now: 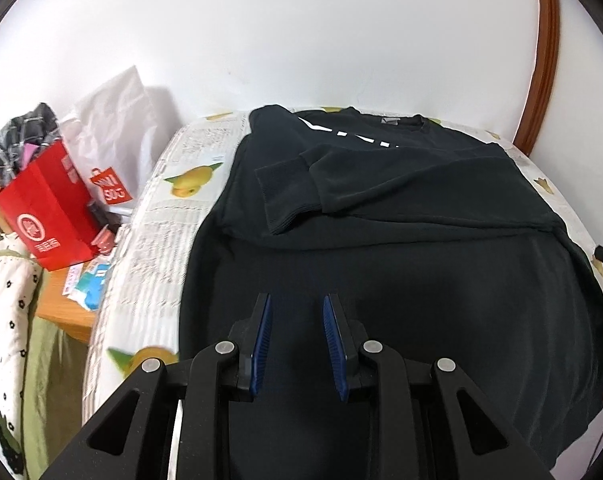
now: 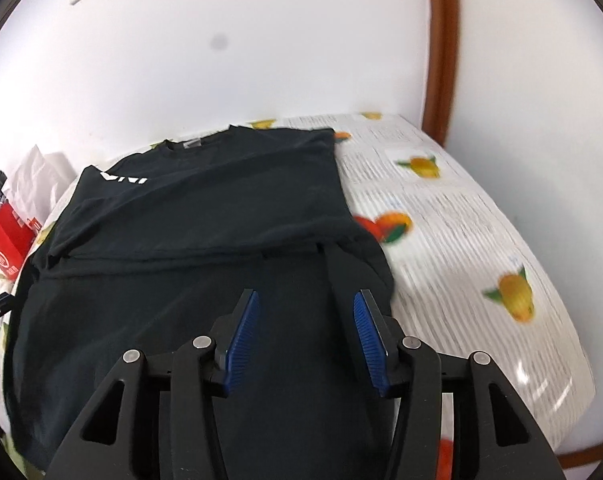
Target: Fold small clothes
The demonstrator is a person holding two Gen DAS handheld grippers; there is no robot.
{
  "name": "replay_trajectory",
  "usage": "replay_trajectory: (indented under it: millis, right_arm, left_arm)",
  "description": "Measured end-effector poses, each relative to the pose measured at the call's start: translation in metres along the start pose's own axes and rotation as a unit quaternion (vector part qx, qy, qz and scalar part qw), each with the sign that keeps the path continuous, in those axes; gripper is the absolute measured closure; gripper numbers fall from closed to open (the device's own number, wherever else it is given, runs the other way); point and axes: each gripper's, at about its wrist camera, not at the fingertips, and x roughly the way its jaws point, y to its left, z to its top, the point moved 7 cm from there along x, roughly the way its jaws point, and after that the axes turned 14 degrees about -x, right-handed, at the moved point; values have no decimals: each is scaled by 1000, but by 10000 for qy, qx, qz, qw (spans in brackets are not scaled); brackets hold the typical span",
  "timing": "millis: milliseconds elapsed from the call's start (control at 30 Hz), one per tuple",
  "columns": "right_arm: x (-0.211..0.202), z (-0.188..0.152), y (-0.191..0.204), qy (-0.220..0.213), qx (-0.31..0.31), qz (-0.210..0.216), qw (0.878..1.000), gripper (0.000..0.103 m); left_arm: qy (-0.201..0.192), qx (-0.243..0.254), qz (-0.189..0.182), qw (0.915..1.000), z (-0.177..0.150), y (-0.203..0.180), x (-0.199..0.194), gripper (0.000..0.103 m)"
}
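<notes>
**Ana:** Two hand-held grippers over one black sweatshirt (image 1: 401,280), and neither has hold of anything. Left hand-held gripper (image 1: 295,300) has its blue pads a narrow gap apart, nothing between them. Right hand-held gripper (image 2: 305,296) stands wider, about half open, also empty.

**Ben:** And the garment lies flat on the bed (image 2: 461,220), straight ahead of both sets of fingers. Sleeve (image 1: 341,184) already folded across the chest, its cuff (image 1: 277,196) ahead and slightly left of the left gripper.

**Ana:** So my read: sleeves are in, and the bottom-to-top fold comes next. To do it well, I'd say each gripper wants the hem near its own corner, pinching both layers, then lifting together so the fold line runs level.

**Ben:** Hem's hidden under the gripper bodies in both views, though. Can't tell how close the pads are to it.

**Ana:** Edges, then. Right of the right gripper, the sweatshirt's side edge (image 2: 361,224) is just beside the fingers, with plenty of bare fruit-print sheet beyond.

**Ben:** Left is tighter. Beyond the bed's edge there's a red paper bag (image 1: 49,220) and a white plastic bag (image 1: 113,128), well clear of the cloth.

**Ana:** Ahead, the collar (image 2: 181,144) sits near the wall (image 2: 261,40). A fold carried forward could crowd it.
</notes>
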Motion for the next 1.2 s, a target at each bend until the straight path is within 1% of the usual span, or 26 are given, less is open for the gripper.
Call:
replay_trajectory:
  millis: [100,233,400,433,533,567,667,733,767,833,867,900,1000,1033,1067,1100,1167,1200]
  right_arm:
    - [-10,-19,-11,128,232,168,9995,54]
    - [-22,-46,-26,243,231,29,9994,54]
    - [-25,-81,-35,468,272,103,9985,53]
    - [-24,-87,-34,510,265,127,9983,53]
    - [-18,-103,-29,634,263,232,9974,53]
    - [-17,-106,-27,654,249,262,9972,53]
    - [-10,-112,-20,675,191,350,9969,53]
    - [-4,-112,-15,720,151,399,9965,53]
    - [0,-111,-13,740,132,402,9964,54]
    - [5,-106,-10,676,49,293,9973,59]
    - [8,-102,-9,670,22,245,9975,65]
    - [10,-99,-8,662,27,216,9976,68]
    - [19,-88,-6,666,91,198,9975,69]
    - [23,-84,-6,668,116,189,9975,69]
    - [26,-81,-7,677,125,189,9974,69]
    - [28,-79,-6,692,121,194,9973,69]
    - [31,-75,-6,717,126,196,9972,69]
    - [31,-74,-6,711,125,190,9972,74]
  left_arm:
    - [66,-129,-130,9998,-12,10,-14,78]
    - [174,-310,-64,9993,-31,31,-21,78]
    - [410,-723,-129,9965,-55,60,-22,78]
    - [448,-778,-145,9959,-59,64,-22,76]
    - [497,-919,-122,9944,-69,77,-18,58]
    - [495,-930,-146,9943,-71,79,-17,56]
    - [530,-931,-70,9942,-79,87,-13,56]
    - [603,-986,-103,9932,-82,89,-7,56]
    - [579,-1000,-127,9932,-82,90,-5,56]
    - [484,-989,-123,9938,-80,90,-4,56]
    - [455,-984,-90,9941,-79,90,-3,59]
    - [423,-947,-22,9946,-79,89,0,61]
    - [342,-713,213,9966,-76,84,5,68]
    - [327,-648,234,9971,-76,82,6,73]
    - [330,-628,218,9972,-75,79,7,78]
    - [338,-627,214,9972,-75,77,7,79]
    - [359,-634,172,9972,-75,74,8,91]
    - [388,-656,119,9970,-75,72,8,94]
